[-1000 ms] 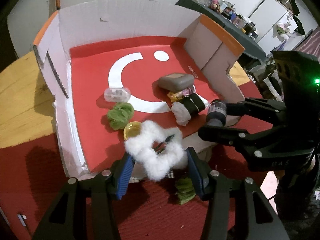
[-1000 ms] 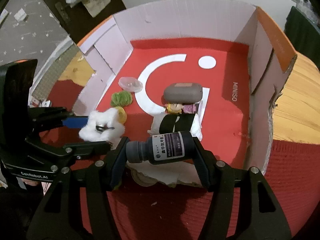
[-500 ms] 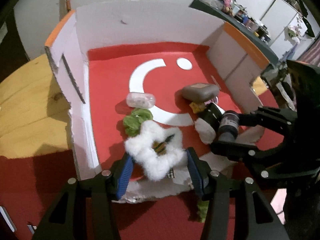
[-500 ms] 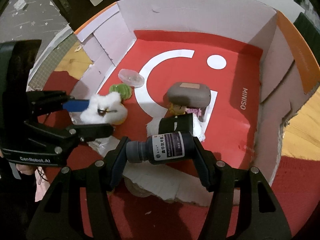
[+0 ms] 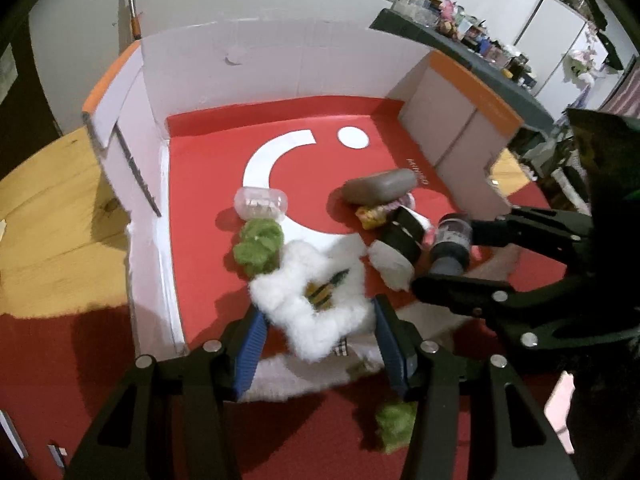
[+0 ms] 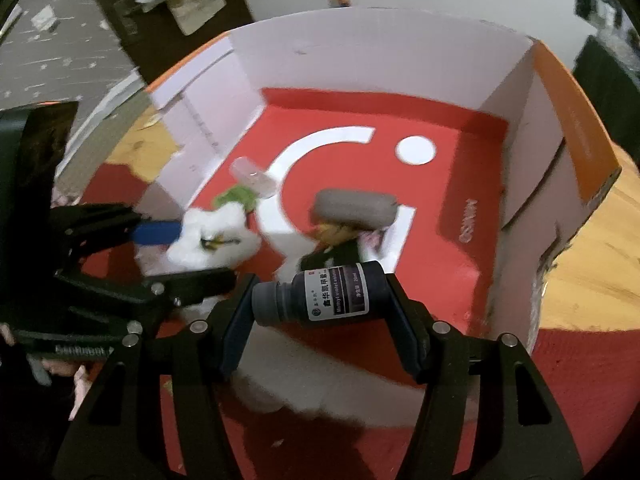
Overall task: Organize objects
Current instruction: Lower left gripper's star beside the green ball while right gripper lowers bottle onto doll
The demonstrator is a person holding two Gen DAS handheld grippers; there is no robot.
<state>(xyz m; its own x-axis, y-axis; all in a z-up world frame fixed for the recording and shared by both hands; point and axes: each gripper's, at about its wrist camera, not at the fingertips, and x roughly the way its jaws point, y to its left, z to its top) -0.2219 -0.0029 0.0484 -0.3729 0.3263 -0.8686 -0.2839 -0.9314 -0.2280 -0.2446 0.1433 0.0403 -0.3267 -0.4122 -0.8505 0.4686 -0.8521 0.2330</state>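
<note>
While both grippers hang over the near, torn edge of the box (image 5: 280, 60), each has one item clamped between its pads.

Item 1: left gripper (image 5: 318, 340). Jaws partly closed on a white fluffy hair clip (image 5: 312, 304), whose dark and yellow striped clasp faces up. The clip sits over the near left part of the box floor, just beside a green fuzzy ball (image 5: 258, 244).

Item 2: right gripper (image 6: 320, 312). Jaws partly closed on a small dark bottle (image 6: 324, 294), held sideways with its cap toward the left finger and its white label facing the camera. The bottle is above the near middle of the box, close to the black and white bundle (image 5: 400, 248).

Item 3: box, white walls with orange rims, red floor bearing a white arc and dot.

Contents lying on the floor:
- clear capsule (image 5: 261, 202), left of centre, touching the green fuzzy ball
- grey oval case (image 5: 380, 186), right of centre
- small yellow and pink trinkets (image 5: 374, 214) tucked against the case; detail blurred

Item 4: second green fuzzy ball (image 5: 394, 422), outside the box on the red cloth (image 5: 80, 360), under the left gripper's right finger.

Item 5: wooden tabletop (image 5: 48, 208), showing beside the cloth.
</note>
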